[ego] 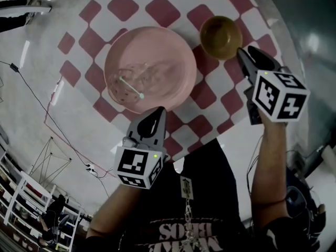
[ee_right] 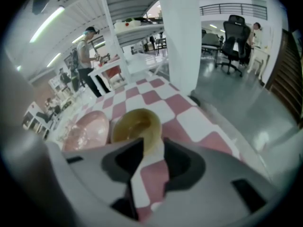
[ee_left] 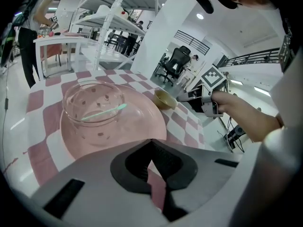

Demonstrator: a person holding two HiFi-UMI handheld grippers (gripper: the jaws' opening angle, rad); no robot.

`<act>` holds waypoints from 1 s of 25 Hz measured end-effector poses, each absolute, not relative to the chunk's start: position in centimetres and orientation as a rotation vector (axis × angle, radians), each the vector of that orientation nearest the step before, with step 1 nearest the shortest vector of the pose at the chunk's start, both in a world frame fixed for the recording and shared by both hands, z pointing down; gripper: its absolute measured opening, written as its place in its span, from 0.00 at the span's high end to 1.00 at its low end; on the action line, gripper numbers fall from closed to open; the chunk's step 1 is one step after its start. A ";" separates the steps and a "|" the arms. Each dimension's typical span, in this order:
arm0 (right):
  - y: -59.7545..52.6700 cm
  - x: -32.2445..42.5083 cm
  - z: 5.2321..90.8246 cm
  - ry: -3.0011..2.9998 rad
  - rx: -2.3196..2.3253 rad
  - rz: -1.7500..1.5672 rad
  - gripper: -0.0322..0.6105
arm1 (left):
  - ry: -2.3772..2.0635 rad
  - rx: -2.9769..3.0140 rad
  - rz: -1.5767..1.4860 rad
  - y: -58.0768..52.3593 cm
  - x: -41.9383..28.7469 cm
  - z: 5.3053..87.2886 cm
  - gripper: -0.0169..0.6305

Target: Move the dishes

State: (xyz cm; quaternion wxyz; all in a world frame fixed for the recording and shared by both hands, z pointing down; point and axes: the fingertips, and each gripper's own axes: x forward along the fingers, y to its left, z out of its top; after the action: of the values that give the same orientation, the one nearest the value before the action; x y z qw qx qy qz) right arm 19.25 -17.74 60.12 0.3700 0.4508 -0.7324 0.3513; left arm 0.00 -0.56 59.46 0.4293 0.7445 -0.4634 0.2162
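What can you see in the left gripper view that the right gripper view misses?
Only the left gripper view shows the green stick in the clear glass bowl, and the right gripper in a hand. Only the right gripper view looks out between that gripper's open jaws. Both show the pink plate, the yellow bowl and the red-and-white checked cloth.

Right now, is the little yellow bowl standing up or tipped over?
Standing up. The yellow bowl sits flat on the checked tablecloth, and its open mouth faces up.
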 end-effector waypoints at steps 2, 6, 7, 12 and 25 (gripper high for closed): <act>-17.9 19.6 60.8 -1.868 1.147 0.922 0.71 | -1.165 1.861 0.546 -0.4 0.4 59.6 0.93; -18.1 19.5 62.1 -1.837 1.128 0.979 0.71 | -1.184 1.868 0.560 -0.3 0.7 59.7 0.93; -18.0 19.4 62.4 -1.830 1.122 0.997 0.71 | -1.184 1.861 0.556 -0.2 0.7 59.8 0.93; -17.6 19.1 63.5 -1.806 1.113 1.017 0.82 | -1.187 1.844 0.549 0.0 0.5 60.1 0.93; -17.6 14.2 56.9 -2.002 1.109 1.144 0.89 | -1.148 1.866 0.548 1.1 -2.1 60.1 0.93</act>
State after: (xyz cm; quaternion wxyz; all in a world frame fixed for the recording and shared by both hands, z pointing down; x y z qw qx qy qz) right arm 14.16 -17.57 56.91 0.2872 0.4152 -0.7495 0.4282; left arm -2.06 1.09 60.10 0.4274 0.7470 -0.4595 0.2195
